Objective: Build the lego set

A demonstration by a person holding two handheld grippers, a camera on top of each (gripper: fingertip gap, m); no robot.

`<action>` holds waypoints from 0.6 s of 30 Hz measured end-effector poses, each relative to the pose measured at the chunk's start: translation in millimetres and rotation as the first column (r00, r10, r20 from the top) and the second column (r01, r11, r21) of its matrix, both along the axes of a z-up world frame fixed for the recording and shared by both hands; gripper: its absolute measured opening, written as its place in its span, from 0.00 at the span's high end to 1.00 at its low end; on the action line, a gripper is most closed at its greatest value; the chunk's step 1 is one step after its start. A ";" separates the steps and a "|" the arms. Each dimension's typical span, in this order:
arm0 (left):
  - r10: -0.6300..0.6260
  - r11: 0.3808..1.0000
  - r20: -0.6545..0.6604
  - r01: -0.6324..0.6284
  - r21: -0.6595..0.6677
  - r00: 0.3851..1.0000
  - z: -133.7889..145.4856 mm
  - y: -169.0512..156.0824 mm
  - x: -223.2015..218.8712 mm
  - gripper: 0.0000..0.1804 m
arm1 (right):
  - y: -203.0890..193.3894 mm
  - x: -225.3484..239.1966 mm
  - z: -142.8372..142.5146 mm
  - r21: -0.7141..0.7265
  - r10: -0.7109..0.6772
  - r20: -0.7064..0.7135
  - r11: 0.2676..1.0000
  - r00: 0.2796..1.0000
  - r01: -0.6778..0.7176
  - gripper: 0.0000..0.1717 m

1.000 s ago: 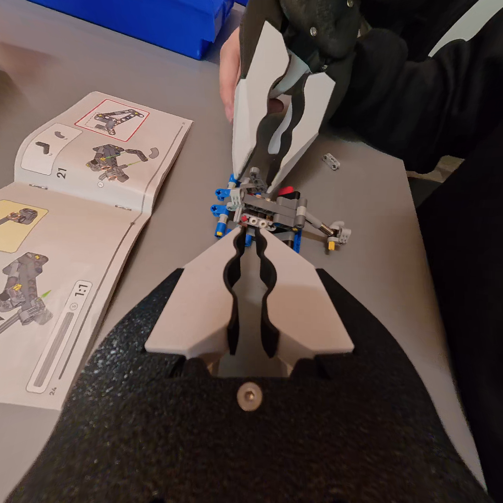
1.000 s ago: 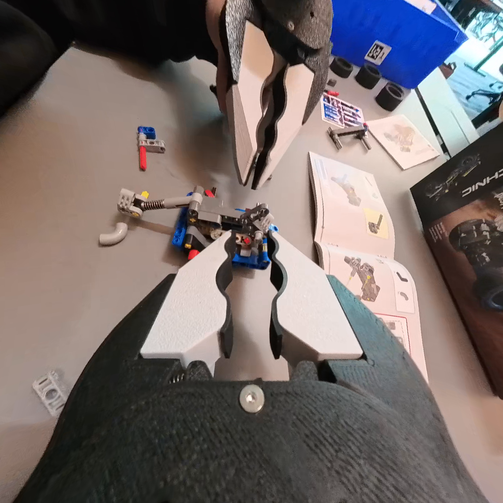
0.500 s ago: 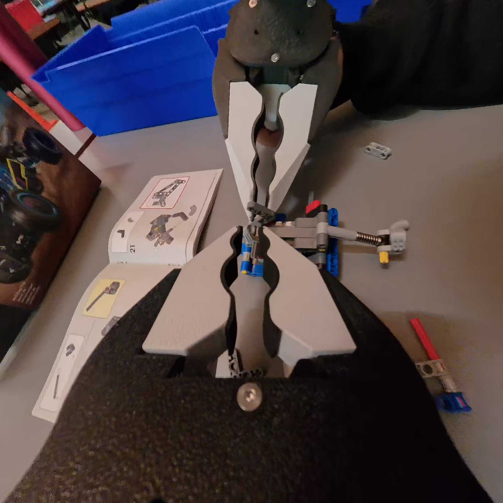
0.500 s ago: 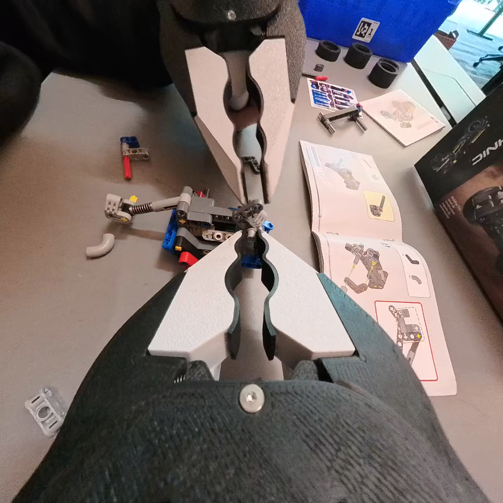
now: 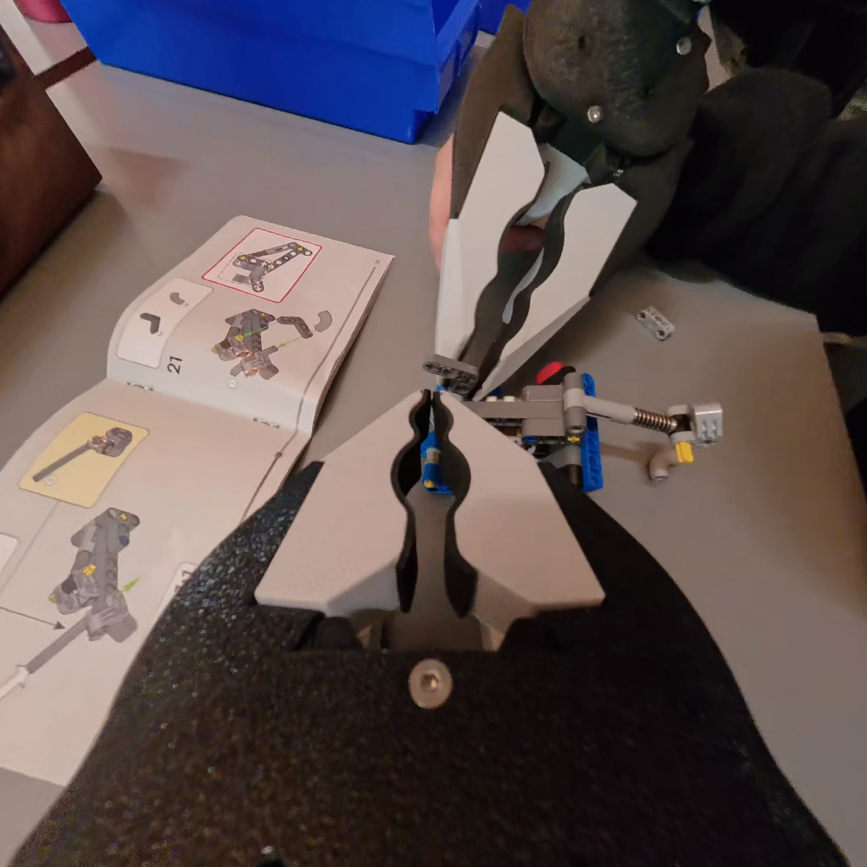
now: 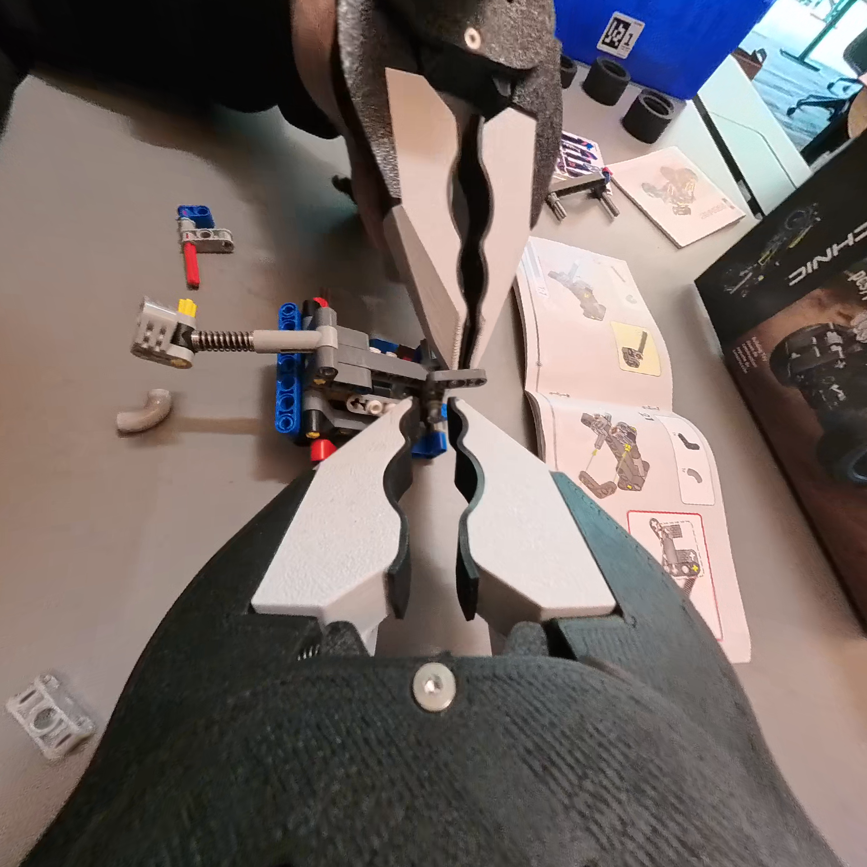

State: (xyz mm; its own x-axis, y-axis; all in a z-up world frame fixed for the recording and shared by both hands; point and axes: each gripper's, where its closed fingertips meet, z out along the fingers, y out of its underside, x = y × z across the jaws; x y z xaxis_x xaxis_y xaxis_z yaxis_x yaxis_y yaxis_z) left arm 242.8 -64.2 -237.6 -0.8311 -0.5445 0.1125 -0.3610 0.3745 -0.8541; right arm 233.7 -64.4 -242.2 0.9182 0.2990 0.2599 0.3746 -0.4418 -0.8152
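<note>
A small brick assembly [image 5: 544, 413] of grey, blue and red parts with a spring strut lies on the grey table [image 5: 703, 586]; it also shows in the right wrist view [image 6: 347, 361]. A thin dark grey beam [image 6: 462, 375] sticks out at its end, also in the left wrist view [image 5: 450, 369]. My right gripper [image 6: 430, 406] is shut on a dark connector [image 6: 434, 408] hanging under that beam. My left gripper [image 5: 430, 399] faces it from the other side with its fingertips nearly touching, just behind the beam. I cannot tell if anything thin is pinched.
An open instruction booklet [image 5: 197, 375] lies beside the assembly, a dark product box [image 6: 807, 352] beyond it. Blue bins [image 5: 281, 56] and black tyres [image 6: 647, 110] stand at the back. Loose parts: a curved grey piece [image 6: 143, 415], a red axle piece [image 6: 197, 239], a pale connector [image 6: 47, 715]. My left and right fingertips are right by each other. It is some 11 cm from my right tips to the curved grey piece [image 6: 143, 415]. The left camera catches it too, in the left wrist view [image 5: 663, 458].
My right jaws narrowed from wide open onto the connector at the assembly's end. My left jaws closed further until the tips almost meet. Both grippers swung around the assembly.
</note>
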 end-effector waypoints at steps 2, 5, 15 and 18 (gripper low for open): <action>0.000 1.000 -0.018 0.000 -0.016 1.000 0.2 0.8 -0.6 1.00 | 0.4 -1.2 -0.1 0.004 0.006 0.001 1.000 1.000 -0.006 0.96; -0.001 1.000 -0.016 0.001 -0.015 1.000 0.2 1.2 -0.9 1.00 | 0.2 -0.7 0.7 0.012 0.009 0.020 1.000 1.000 -0.009 0.95; 0.000 1.000 -0.005 0.000 -0.009 1.000 0.1 0.5 -0.8 1.00 | 6.9 6.1 7.7 0.120 -0.007 0.148 0.993 0.989 -0.011 0.82; -0.001 1.000 0.002 0.001 -0.004 1.000 0.1 0.1 -0.9 1.00 | 7.7 5.3 7.6 0.123 0.006 0.161 0.992 0.987 -0.026 0.84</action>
State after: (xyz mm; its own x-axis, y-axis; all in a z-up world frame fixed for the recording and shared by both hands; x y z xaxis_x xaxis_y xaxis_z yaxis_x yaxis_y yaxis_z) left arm 241.9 -64.1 -237.5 -0.8321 -0.5429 0.1135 -0.3590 0.3713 -0.8563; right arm 239.0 -56.8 -234.6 0.8574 0.2690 0.4388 0.5104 -0.3336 -0.7926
